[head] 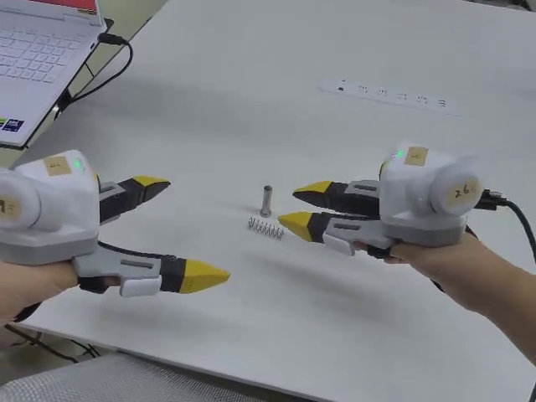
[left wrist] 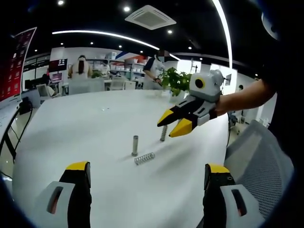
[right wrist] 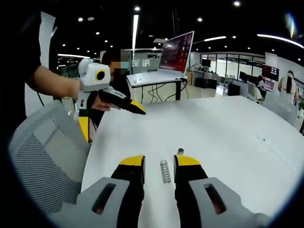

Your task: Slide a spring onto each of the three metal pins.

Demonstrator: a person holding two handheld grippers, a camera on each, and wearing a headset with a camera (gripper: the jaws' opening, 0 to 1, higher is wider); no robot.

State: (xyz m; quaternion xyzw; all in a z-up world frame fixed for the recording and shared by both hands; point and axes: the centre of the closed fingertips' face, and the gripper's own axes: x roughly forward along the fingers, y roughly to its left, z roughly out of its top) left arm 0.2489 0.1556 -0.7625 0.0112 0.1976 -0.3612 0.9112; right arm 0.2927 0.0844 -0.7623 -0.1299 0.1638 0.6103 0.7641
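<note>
A person holds a yellow-tipped claw in each hand over a wide white tabletop. Near the middle a short grey metal pin stands upright. Just in front of it a small coiled steel spring lies on its side, not yet on the pin. The right claw hovers just beside both, its jaws a narrow gap apart and holding nothing. This stance looks lined up to pinch the spring. The left claw sits well apart from the parts, jaws spread wide and empty, probably waiting to steady the pin. In the head view the spring seems merely near the right jaws. The right gripper view makes the alignment plain: the spring rests on the tabletop between the two jaw tips, with the pin just beyond one tip. The left gripper view, looking from the opposite side, adds a second thin upright piece just below the right claw's tips — possibly another pin, too small to tell whether it carries a spring. A white laptop and a white power strip lie toward the far edges — away from the parts.
</note>
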